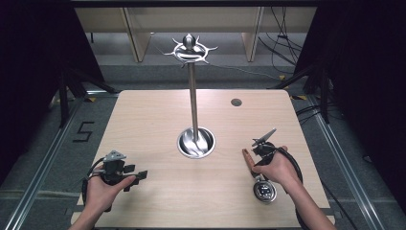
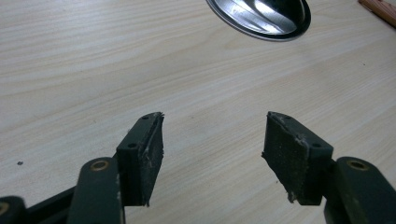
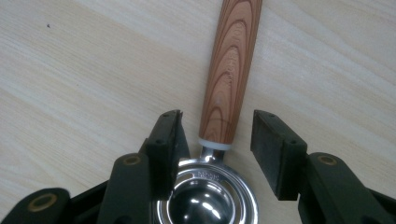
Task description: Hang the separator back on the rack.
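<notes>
Item: measuring scoop (image 3: 219, 154), a polished steel bowl with a wood-grain handle, lying flat on the light wooden table (image 1: 143, 120). In the high view the scoop (image 1: 261, 184) is found at about 5 o'clock from the table's centre, bowl toward the person, handle pointing away toward 11 o'clock past the hand.

Item: hanging stand (image 1: 192, 96), a steel post rising from a round dished base at the table's centre, crowned with curved hooks. No utensil is seen on the hooks.

Item: right gripper (image 3: 217, 140). The jaws are parted wide and are placed astride the joint between handle and bowl. The pad on the left of its view is seen close to the bowl's rim, perhaps just touching; the other pad stands clear of the handle. Nothing is clamped.

Item: left gripper (image 2: 212, 149). The jaws are spread, with bare table between them; nothing is held. It is kept at about 7 o'clock from the stand base (image 2: 261, 16), well apart from the scoop.

Progress, as judged: the scoop is set down on the table and is not gripped. If hanging it on the stand is intended, the grasp, lift and hooking are all left to be done.

Relation: the scoop lies directly under the right gripper, its handle running away toward 12 o'clock in that gripper's view.
</notes>
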Motion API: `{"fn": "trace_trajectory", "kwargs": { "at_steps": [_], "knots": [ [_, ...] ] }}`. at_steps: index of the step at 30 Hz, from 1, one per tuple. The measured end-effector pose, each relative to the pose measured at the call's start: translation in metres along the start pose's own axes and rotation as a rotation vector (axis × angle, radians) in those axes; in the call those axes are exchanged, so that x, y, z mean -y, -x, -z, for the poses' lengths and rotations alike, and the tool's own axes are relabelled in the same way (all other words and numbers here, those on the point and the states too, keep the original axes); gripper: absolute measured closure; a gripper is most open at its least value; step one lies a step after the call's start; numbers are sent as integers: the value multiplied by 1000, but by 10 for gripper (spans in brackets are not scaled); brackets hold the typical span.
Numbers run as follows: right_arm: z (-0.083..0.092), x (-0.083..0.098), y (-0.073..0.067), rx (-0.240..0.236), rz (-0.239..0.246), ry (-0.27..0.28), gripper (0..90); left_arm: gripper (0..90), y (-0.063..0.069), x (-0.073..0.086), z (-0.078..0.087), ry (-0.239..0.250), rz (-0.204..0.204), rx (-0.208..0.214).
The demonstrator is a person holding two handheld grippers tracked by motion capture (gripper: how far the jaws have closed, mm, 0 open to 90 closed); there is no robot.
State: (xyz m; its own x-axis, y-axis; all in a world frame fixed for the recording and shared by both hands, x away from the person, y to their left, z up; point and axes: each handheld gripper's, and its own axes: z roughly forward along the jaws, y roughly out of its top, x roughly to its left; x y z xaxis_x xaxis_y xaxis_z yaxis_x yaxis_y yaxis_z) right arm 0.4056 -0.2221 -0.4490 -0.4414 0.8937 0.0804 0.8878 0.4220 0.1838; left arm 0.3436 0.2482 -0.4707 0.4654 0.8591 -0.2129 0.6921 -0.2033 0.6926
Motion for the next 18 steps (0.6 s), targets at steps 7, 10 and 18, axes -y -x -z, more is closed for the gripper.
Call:
{"fn": "trace_trajectory", "kwargs": {
  "at_steps": [7,10,18],
  "knots": [
    [-5,-3,-8,-10,-44,-51,581,369,-3,0,2,-27,-23,8],
    [-10,-4,-7,-3,-49,-66,584,369,-1,0,-1,-6,3,5],
    [-18,-3,-4,32,-90,-63,605,369,0,0,-2,-12,5,1]
  ]
}}
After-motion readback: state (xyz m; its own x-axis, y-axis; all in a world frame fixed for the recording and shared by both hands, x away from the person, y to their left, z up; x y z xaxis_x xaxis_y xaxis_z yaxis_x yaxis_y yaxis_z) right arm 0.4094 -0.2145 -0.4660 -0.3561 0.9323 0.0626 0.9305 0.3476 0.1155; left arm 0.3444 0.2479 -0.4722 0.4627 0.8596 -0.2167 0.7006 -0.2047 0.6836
